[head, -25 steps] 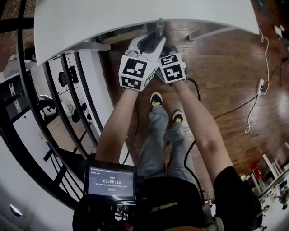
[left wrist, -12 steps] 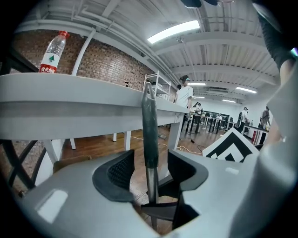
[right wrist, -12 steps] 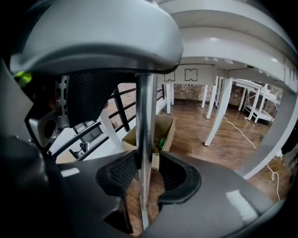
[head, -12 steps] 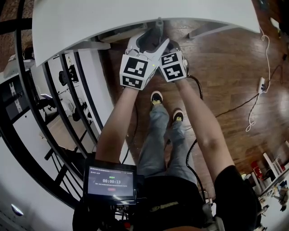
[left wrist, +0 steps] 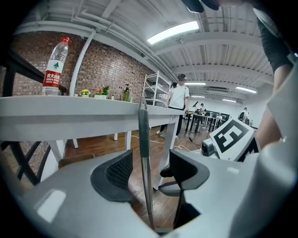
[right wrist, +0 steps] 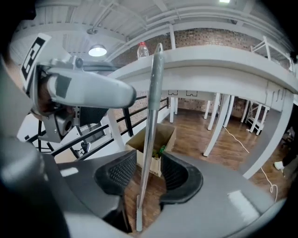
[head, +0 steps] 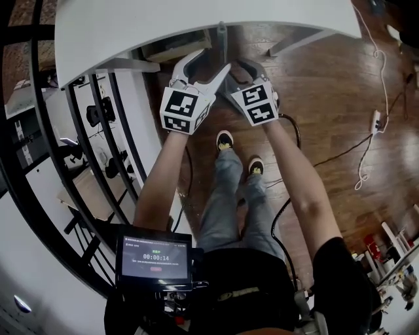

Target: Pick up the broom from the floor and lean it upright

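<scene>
The broom's grey metal handle (head: 222, 36) stands upright, its top resting against the edge of the white table (head: 196, 19); the brush end is hidden. My left gripper (head: 204, 64) and right gripper (head: 241, 70) flank it at the same height. In the left gripper view the handle (left wrist: 143, 153) runs between the dark pads (left wrist: 118, 172) with a gap on each side; the left gripper (left wrist: 149, 173) is opening. In the right gripper view the handle (right wrist: 151, 116) likewise stands free between the jaws of the right gripper (right wrist: 146, 175), which is also opening.
A water bottle (left wrist: 52, 67) stands on the table top. A cardboard box (right wrist: 156, 144) sits on the wood floor under the table. A black railing (head: 72, 163) runs at the left. Cables (head: 366, 150) lie on the floor at the right. A person (left wrist: 178, 100) stands far off.
Both grippers' jaws have spread away from the handle and the two hands have drawn slightly apart and upward. The handle stays leaning against the table edge.
</scene>
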`<action>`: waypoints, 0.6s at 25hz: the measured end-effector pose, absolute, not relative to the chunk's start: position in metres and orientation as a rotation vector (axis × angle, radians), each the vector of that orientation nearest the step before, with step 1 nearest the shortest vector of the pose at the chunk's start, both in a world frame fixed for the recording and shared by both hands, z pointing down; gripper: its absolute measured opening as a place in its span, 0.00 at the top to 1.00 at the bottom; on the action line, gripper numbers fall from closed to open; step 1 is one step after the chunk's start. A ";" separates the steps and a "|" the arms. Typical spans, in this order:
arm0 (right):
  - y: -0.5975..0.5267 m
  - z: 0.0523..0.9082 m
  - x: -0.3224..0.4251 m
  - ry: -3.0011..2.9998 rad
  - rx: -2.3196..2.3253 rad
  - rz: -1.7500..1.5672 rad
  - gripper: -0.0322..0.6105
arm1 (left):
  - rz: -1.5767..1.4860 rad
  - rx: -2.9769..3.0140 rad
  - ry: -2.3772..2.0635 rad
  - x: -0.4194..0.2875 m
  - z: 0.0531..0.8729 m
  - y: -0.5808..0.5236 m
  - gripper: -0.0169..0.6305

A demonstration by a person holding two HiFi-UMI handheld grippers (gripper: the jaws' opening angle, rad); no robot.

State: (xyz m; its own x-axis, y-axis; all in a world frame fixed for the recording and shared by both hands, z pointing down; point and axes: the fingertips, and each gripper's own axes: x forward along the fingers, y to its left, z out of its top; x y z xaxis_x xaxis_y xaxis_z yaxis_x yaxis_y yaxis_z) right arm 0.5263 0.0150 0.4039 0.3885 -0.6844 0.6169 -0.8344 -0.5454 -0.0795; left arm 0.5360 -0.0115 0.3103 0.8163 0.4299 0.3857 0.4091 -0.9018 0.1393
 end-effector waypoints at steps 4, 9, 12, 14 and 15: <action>0.069 0.387 0.536 -1.383 2.368 0.832 0.73 | 0.670 2.941 0.672 0.532 0.307 0.002 0.56; 0.074 0.415 0.552 -1.643 2.317 0.616 0.75 | 0.552 3.037 0.668 0.523 0.349 -0.019 0.62; 0.066 0.392 0.546 -1.746 2.324 0.474 0.74 | 0.400 3.057 0.684 0.523 0.329 -0.022 0.67; 0.061 0.371 0.550 -1.787 2.362 0.375 0.75 | 0.298 3.071 0.630 0.530 0.308 -0.025 0.72; 0.061 0.359 0.556 -1.798 2.394 0.336 0.78 | 0.253 3.071 0.585 0.536 0.296 -0.025 0.77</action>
State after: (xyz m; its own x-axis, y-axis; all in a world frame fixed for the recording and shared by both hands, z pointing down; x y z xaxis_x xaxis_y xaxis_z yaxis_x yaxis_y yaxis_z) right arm 0.5564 0.0610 0.3594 0.2656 -0.9302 0.2532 -0.9589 -0.2821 -0.0306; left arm 0.5360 -0.0249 0.2963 0.9174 0.3658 0.1568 0.3650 -0.9304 0.0347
